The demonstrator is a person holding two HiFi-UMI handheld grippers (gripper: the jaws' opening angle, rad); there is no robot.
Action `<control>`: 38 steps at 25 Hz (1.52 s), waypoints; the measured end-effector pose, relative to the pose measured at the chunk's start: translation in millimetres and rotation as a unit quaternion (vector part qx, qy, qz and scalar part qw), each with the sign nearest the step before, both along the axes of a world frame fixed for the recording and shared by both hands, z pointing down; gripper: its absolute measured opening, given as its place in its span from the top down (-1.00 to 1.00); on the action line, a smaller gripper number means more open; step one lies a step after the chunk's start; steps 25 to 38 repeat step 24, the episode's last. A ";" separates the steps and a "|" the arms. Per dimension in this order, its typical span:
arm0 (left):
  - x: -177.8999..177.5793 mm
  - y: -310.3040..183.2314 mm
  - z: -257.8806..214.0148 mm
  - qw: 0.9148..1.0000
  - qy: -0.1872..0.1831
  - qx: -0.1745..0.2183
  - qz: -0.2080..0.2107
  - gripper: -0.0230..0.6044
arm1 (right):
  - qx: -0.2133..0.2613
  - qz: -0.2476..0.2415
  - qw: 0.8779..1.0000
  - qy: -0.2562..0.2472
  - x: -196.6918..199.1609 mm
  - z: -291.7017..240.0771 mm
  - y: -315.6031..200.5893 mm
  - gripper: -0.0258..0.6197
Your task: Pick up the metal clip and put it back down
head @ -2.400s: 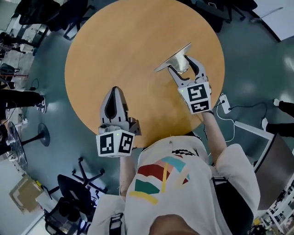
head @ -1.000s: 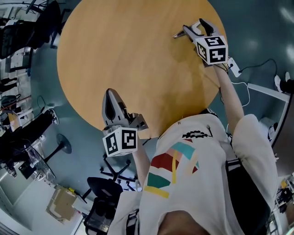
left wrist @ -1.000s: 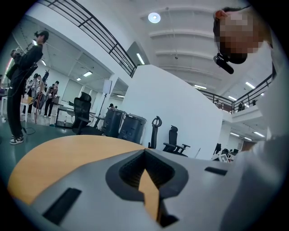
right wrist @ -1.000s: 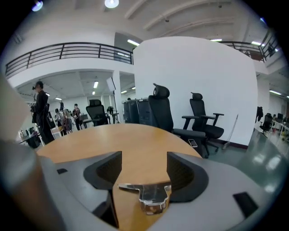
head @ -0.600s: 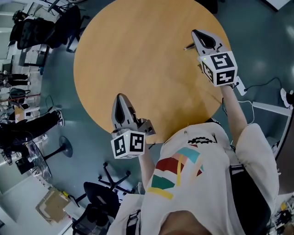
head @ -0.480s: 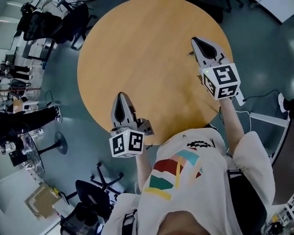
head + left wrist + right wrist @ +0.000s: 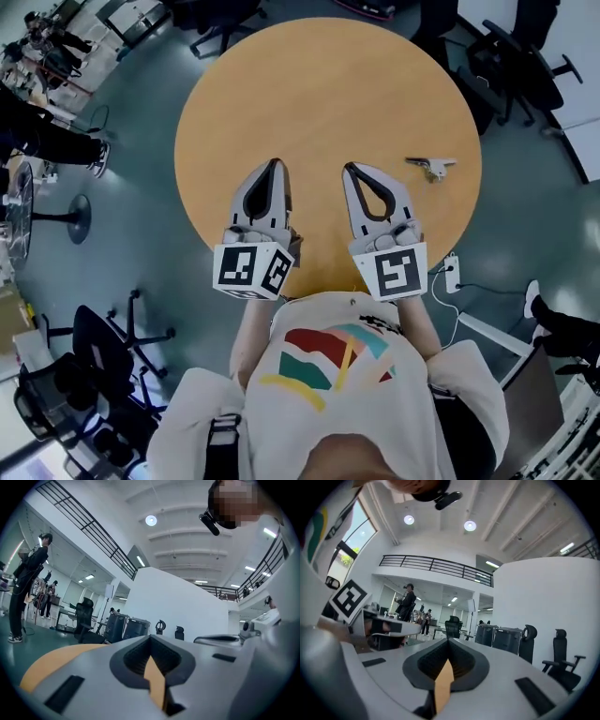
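The small, thin, silvery metal clip (image 7: pixel 431 166) lies flat at the right of the round wooden table (image 7: pixel 319 84). At centre, left gripper (image 7: pixel 274 165) and right gripper (image 7: pixel 350 169) have jaws pressed together, empty.

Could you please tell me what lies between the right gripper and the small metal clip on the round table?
Nothing: in the head view only the round tan wooden table lies bare between the right gripper and the small silver metal clip.

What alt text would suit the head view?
A person holds the left gripper and right gripper, both shut and empty, side by side over a round wooden table; a metal clip lies on it to their right.
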State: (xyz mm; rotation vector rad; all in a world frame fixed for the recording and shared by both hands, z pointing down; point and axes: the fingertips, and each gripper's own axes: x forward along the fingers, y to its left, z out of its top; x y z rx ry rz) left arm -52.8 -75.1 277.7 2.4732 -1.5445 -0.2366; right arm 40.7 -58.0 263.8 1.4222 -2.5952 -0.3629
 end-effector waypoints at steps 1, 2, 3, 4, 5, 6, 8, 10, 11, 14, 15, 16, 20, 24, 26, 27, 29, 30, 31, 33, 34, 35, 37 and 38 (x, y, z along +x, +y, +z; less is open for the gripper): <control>-2.1 2.4 -0.8 1.000 -0.004 0.002 -0.001 0.79 | -0.006 -0.007 0.999 0.032 -9.4 6.8 5.3 0.88; -4.2 5.2 -1.2 1.000 -0.009 0.003 -0.001 0.79 | -0.012 -0.012 0.999 0.042 -16.9 10.7 10.2 0.88; -6.5 7.8 -1.5 1.000 -0.014 0.005 -0.002 0.79 | -0.015 -0.016 0.999 0.039 -22.8 11.6 14.1 0.88; -9.1 9.9 -1.7 1.000 -0.017 0.007 -0.003 0.79 | -0.015 -0.019 0.999 0.033 -27.5 10.9 16.9 0.88; -11.8 11.4 -1.9 1.000 -0.018 0.009 -0.004 0.79 | -0.015 -0.021 0.999 0.030 -31.1 10.0 18.5 0.88; -14.2 12.3 -2.0 1.000 -0.018 0.011 -0.005 0.79 | -0.013 -0.023 0.999 0.032 -33.9 9.5 19.4 0.88; -17.6 13.7 -1.4 1.000 -0.016 0.013 -0.006 0.79 | -0.012 -0.025 0.999 0.039 -37.1 9.9 20.3 0.88; -18.9 15.0 -1.3 1.000 -0.015 0.016 -0.005 0.79 | -0.011 -0.024 0.999 0.044 -36.7 10.7 20.6 0.88; -18.5 15.7 -1.7 1.000 -0.015 0.017 -0.005 0.79 | -0.010 -0.022 0.999 0.043 -35.2 10.4 20.5 0.88; -14.0 18.4 -3.9 1.000 -0.018 0.021 -0.001 0.79 | -0.004 -0.014 1.000 0.025 -27.8 5.6 20.1 0.88; -12.4 19.8 -4.3 1.000 -0.019 0.021 0.001 0.79 | -0.004 -0.011 1.000 0.019 -25.6 4.3 20.4 0.88; -11.1 21.4 -4.3 1.000 -0.021 0.022 0.003 0.79 | -0.004 -0.009 1.000 0.015 -24.2 3.9 21.1 0.88; -2.8 25.7 -3.6 0.999 -0.028 0.024 0.011 0.79 | -0.003 -0.006 1.000 0.028 -19.5 6.1 23.9 0.88; 7.8 26.3 -3.7 0.999 -0.036 0.028 0.018 0.79 | -0.006 -0.006 0.999 0.033 -15.4 8.8 23.9 0.88; 7.8 26.3 -3.7 0.999 -0.036 0.028 0.018 0.79 | -0.006 -0.006 0.999 0.033 -15.4 8.8 23.9 0.88; 7.8 26.3 -3.7 0.999 -0.036 0.028 0.018 0.79 | -0.006 -0.006 0.999 0.033 -15.4 8.8 23.9 0.88; 7.8 26.3 -3.7 0.999 -0.036 0.028 0.018 0.79 | -0.006 -0.006 0.999 0.033 -15.4 8.8 23.9 0.88; 7.8 26.3 -3.7 0.999 -0.036 0.028 0.018 0.79 | -0.006 -0.006 0.999 0.033 -15.4 8.8 23.9 0.88; 7.8 26.3 -3.7 0.999 -0.036 0.028 0.018 0.79 | -0.006 -0.006 0.999 0.033 -15.4 8.8 23.9 0.88; 7.8 26.3 -3.7 0.999 -0.036 0.028 0.018 0.79 | -0.006 -0.006 0.999 0.033 -15.4 8.8 23.9 0.88; 7.8 26.3 -3.7 0.999 -0.036 0.028 0.018 0.79 | -0.006 -0.006 0.999 0.033 -15.4 8.8 23.9 0.88; 7.8 26.3 -3.7 0.999 -0.036 0.028 0.018 0.79 | -0.006 -0.006 0.999 0.033 -15.4 8.8 23.9 0.88; 7.8 26.3 -3.7 0.999 -0.036 0.028 0.018 0.79 | -0.006 -0.006 0.999 0.033 -15.4 8.8 23.9 0.88; 7.8 26.3 -3.7 0.999 -0.036 0.028 0.018 0.79 | -0.006 -0.006 0.999 0.033 -15.4 8.8 23.9 0.88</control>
